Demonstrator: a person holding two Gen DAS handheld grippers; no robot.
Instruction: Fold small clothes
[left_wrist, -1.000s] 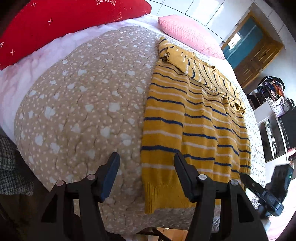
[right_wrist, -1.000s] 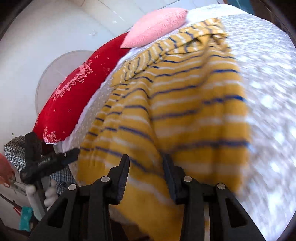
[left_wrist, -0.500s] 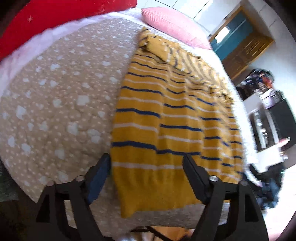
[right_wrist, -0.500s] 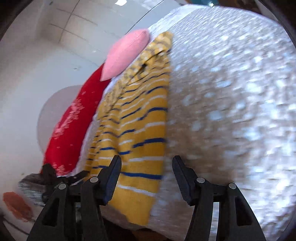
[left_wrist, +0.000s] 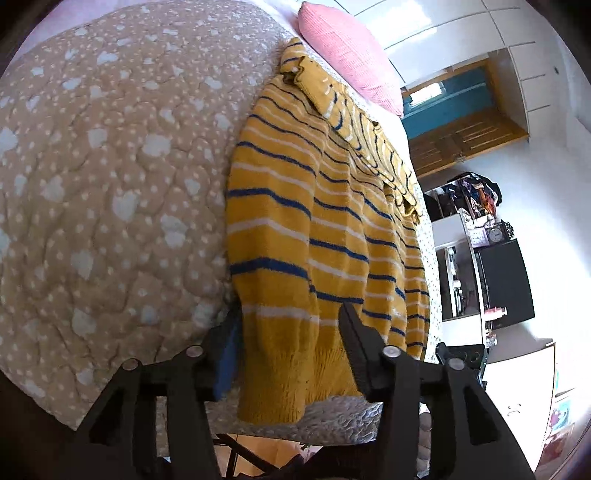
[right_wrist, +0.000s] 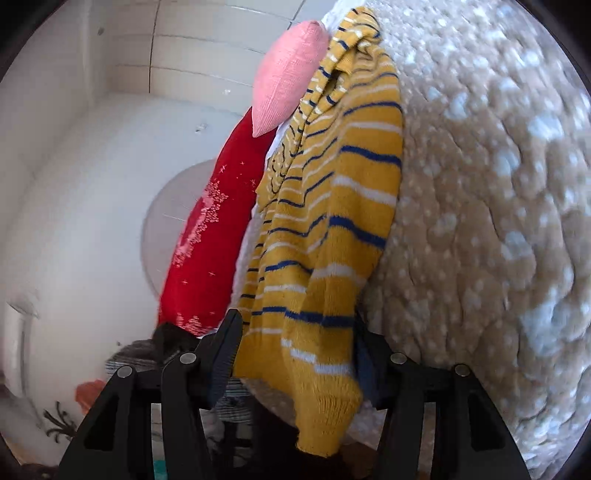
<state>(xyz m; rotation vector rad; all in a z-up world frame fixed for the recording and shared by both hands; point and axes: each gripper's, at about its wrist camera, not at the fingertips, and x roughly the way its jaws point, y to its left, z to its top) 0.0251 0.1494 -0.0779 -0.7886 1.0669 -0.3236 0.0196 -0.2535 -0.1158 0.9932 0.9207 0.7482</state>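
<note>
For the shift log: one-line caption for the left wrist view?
Left gripper straddles the striped sweater's hem on the quilt.

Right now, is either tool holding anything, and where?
Nothing held yet: left tool and right tool, jaws just closing, straddle the bottom hem of the sweater.

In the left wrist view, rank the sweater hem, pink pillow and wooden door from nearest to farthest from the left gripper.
1. Sweater hem: between the left gripper's fingers, at the bed's near edge.
2. Pink pillow: far end of the bed.
3. Wooden door: beyond the bed, at right.
</note>
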